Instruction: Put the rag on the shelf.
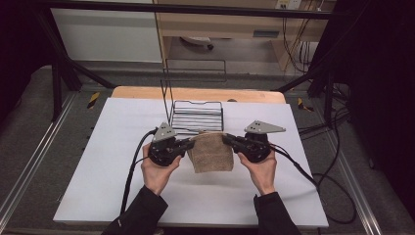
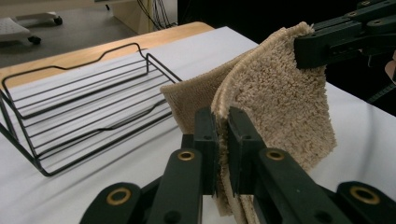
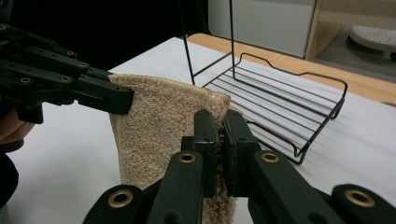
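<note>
A tan terry towel (image 1: 211,153), folded double, hangs between my two grippers just in front of a black wire basket (image 1: 197,116). My left gripper (image 1: 191,143) is shut on the towel's upper left corner, and my right gripper (image 1: 226,138) is shut on its upper right corner. In the left gripper view the towel (image 2: 275,98) rises from my jaws (image 2: 222,135) and the other gripper pinches its far corner. In the right gripper view my jaws (image 3: 220,140) clamp the towel (image 3: 159,126) edge, with the wire basket (image 3: 285,107) behind it.
A white sheet (image 1: 122,166) covers the table, with a wooden edge (image 1: 147,92) at the back. Cables (image 1: 308,176) trail from both grippers. The basket has a tall wire handle (image 1: 168,98). Shelving and dark frame posts stand beyond the table.
</note>
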`<state>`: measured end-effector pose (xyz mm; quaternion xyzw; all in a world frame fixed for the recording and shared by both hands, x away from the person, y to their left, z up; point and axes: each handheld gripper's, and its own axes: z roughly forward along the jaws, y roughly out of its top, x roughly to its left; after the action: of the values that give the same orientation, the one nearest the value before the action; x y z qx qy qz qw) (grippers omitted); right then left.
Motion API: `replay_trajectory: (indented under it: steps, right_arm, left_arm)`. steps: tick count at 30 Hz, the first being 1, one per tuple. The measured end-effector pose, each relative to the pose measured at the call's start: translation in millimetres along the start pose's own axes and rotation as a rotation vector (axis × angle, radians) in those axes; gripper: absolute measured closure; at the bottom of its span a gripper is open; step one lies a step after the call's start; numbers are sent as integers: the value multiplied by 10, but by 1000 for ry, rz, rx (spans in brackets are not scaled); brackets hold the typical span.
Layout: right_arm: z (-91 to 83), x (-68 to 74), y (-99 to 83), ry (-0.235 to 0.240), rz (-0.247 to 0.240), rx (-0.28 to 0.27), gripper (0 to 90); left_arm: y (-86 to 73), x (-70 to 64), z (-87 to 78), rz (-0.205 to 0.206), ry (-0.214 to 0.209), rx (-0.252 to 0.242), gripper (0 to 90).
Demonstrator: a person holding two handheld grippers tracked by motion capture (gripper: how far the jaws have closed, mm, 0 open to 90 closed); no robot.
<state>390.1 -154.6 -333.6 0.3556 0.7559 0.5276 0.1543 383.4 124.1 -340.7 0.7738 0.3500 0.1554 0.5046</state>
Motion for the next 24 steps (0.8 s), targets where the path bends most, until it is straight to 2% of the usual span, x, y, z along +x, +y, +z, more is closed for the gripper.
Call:
replay_trajectory:
  steps: [24]
  right_arm:
    - [11, 199, 472, -7, -70, -111, 858]
  left_arm:
    - [368, 124, -346, 35, 53, -97, 834]
